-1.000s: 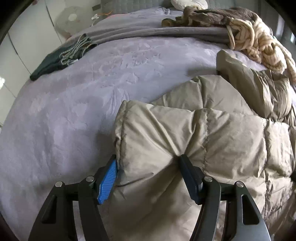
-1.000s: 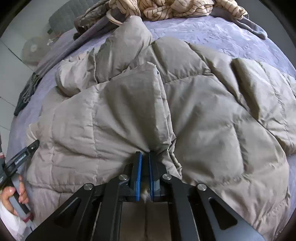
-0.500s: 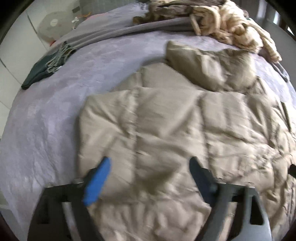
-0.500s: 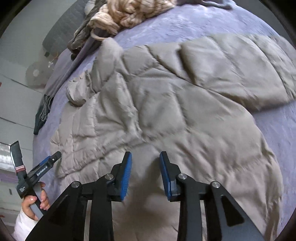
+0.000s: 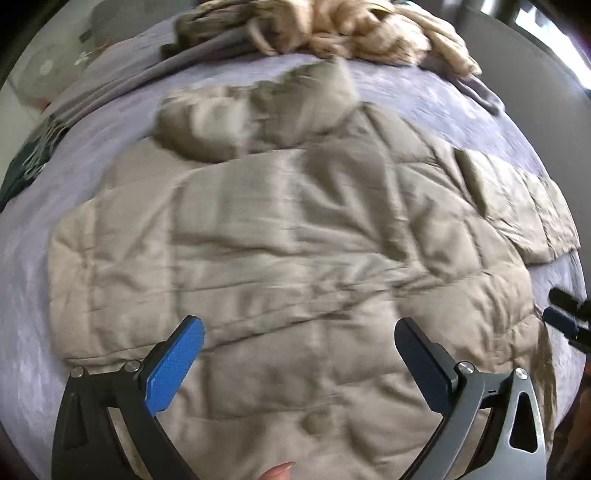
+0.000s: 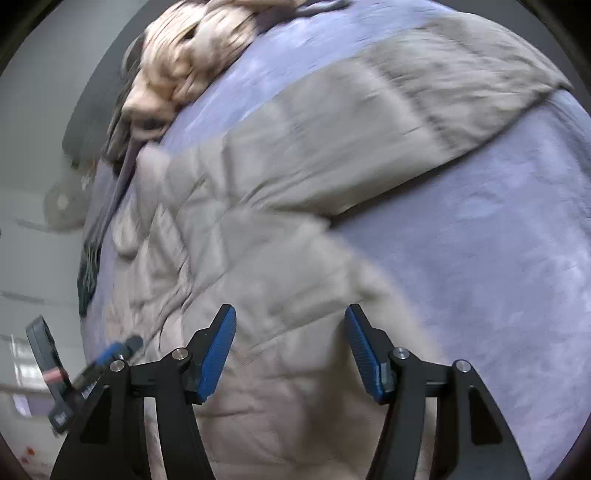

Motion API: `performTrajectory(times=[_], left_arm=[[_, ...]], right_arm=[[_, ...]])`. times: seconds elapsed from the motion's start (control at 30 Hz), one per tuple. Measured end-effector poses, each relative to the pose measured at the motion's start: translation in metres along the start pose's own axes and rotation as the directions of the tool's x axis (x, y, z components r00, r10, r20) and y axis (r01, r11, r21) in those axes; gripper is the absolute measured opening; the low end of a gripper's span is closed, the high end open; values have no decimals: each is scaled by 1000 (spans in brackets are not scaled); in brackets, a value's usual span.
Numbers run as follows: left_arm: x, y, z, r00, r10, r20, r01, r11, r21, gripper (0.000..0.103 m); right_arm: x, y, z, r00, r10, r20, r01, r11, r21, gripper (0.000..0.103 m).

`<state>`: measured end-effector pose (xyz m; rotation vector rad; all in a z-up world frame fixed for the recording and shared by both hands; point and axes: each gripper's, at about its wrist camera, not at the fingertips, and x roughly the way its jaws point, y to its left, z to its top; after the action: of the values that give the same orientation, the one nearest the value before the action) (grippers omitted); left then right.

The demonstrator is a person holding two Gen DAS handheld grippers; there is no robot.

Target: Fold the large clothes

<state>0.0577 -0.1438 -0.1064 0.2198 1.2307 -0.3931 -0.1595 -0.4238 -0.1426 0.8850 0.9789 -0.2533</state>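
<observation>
The coat (image 5: 295,258) lies spread on the bed (image 5: 461,107). The left gripper (image 5: 299,336) points down over it, jaws wide and just opened, holding nothing. The right gripper (image 6: 290,325) tilts above the coat's edge, its jaws just opened too, nothing between them.

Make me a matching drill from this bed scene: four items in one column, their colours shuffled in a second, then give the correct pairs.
Items:
1. puffer jacket
2. bedspread
3. knitted pile
4. gripper pads

Colours:
A. blue
B. cream
C. taupe
D. lilac

Pairs: 1-C, 2-D, 3-B, 4-A
</observation>
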Motion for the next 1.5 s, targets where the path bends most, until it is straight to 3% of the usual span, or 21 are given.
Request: performTrajectory(times=[0.03, 0.27, 0.3, 0.57, 0.73, 0.97, 1.0, 1.07, 1.1, 1.13, 1.17, 1.23, 1.3, 1.4, 1.5], left_arm=[[0, -7, 1, 1000, -3, -3, 3, 1000, 7, 103], [10, -47, 3, 1000, 0, -26, 1, 1000, 22, 103], [12, -50, 3, 999, -7, -35, 8, 1000, 17, 103], [16, -60, 7, 999, -27, -44, 27, 1000, -10, 103], [10, -62, 12, 1000, -12, -12, 12, 1000, -9, 103], [10, -53, 18, 1000, 12, -4, -12, 1000, -28, 103], [10, -51, 17, 1000, 12, -2, -12, 999, -32, 103], [8, -44, 16, 1000, 11, 0, -11, 999, -45, 103], [7, -39, 17, 1000, 8, 3, -8, 999, -53, 103], [7, -37, 16, 1000, 10, 5, -10, 998, -61, 103], [6, -32, 16, 1000, 13, 9, -12, 998, -67, 103], [2, -20, 17, 1000, 22, 22, -20, 997, -77, 103], [-1, -9, 19, 999, 39, 38, -36, 996, -84, 103], [-5, 17, 21, 996, 66, 56, -60, 993, -104, 103], [-7, 39, 22, 994, 84, 66, -75, 988, -134, 103]], right_arm=[[-5, -12, 7, 1000, 5, 14, -6, 1000, 26, 87], [-22, -86, 51, 991, 71, 112, -94, 971, 219, 92], [-24, -97, 58, 987, 85, 139, -118, 962, 248, 103], [-25, -147, 103, 959, 158, 237, -241, 894, 378, 103], [-21, -170, 132, 901, 258, 348, -400, 803, 442, 103], [-6, -182, 161, 812, 375, 447, -576, 636, 513, 102], [-3, -180, 164, 803, 391, 449, -591, 617, 519, 100], [3, -176, 167, 798, 416, 436, -602, 597, 531, 70], [7, -174, 168, 800, 431, 418, -600, 586, 544, 34], [10, -174, 167, 801, 440, 407, -599, 575, 558, 10], [11, -172, 167, 797, 442, 410, -603, 566, 562, 7], [4, -161, 170, 791, 444, 421, -612, 591, 526, 7], [-6, -136, 177, 799, 447, 402, -598, 661, 454, 7], [-24, -77, 188, 832, 442, 335, -536, 796, 282, 7], [-31, -8, 191, 868, 416, 271, -453, 887, 91, 7]])
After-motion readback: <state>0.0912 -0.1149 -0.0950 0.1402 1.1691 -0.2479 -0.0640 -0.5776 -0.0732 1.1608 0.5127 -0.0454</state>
